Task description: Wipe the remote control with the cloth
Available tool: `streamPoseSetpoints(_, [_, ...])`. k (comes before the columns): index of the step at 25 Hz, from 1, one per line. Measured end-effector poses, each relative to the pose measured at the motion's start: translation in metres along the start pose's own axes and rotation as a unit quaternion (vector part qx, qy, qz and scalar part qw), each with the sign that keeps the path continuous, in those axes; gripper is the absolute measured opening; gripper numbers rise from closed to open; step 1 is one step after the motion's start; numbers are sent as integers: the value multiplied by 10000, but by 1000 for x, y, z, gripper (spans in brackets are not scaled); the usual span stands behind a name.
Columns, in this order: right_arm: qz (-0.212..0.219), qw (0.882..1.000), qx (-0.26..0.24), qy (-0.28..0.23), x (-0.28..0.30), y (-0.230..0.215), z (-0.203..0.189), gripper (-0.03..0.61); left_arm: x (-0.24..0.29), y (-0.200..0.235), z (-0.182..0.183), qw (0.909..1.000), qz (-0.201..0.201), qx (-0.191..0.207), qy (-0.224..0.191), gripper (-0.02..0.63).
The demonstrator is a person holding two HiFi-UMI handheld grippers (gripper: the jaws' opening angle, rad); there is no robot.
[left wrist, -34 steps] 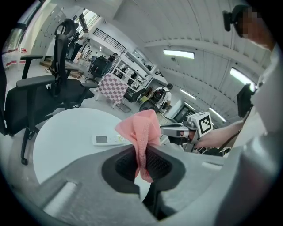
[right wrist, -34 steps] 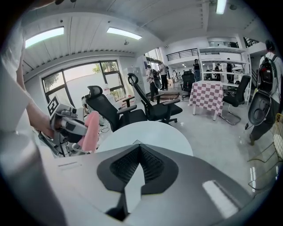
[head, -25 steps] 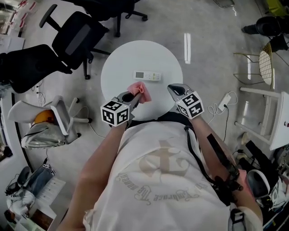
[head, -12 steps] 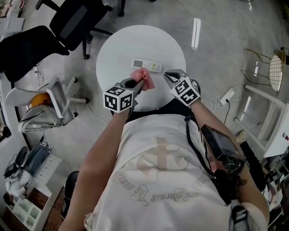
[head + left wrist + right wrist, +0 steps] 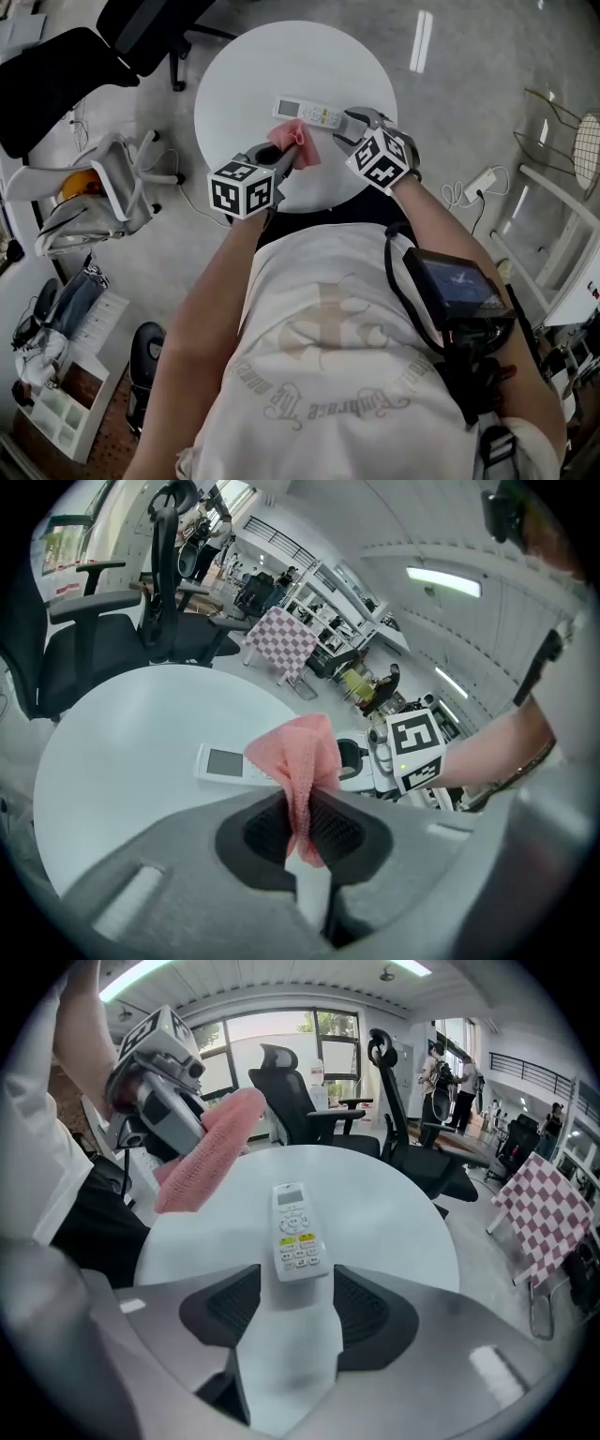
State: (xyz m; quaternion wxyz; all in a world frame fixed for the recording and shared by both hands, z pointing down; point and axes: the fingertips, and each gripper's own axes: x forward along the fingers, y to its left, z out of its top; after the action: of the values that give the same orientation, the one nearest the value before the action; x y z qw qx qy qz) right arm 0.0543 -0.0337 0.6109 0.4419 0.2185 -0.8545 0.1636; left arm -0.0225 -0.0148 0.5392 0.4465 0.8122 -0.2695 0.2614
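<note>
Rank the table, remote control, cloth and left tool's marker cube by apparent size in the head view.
1. table
2. marker cube on the left tool, though it sits nearer the camera
3. remote control and cloth: about alike, the remote longer and thinner, so unranked

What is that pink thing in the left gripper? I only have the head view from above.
Observer: A cloth, pinched in the jaws of the left gripper, its loose end standing up.
Operator: Does the right gripper hold the remote?
Observer: No. Its jaws are opening, the remote's near end lies in the gap at their tips, and the pads are not pressing it.
Operator: Which way up is the remote?
Observer: Buttons up, flat on the table, its little screen at the far end.
</note>
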Motion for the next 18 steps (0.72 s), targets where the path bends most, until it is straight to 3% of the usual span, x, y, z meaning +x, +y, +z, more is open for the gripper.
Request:
streamPoseSetpoints(4, [25,9996,-277,100,17,-7,1,281,5,8,4,10000,14,-72,33,21])
streamPoseSetpoints(14, [164,9978,-642,24,32,-15,5,227,36,12,18,9996,-88,-6,271,21])
streamPoseSetpoints(18, [168,9978,-644,-54,32,-15,2,225,60,8,26,9982,-225,137,541,21])
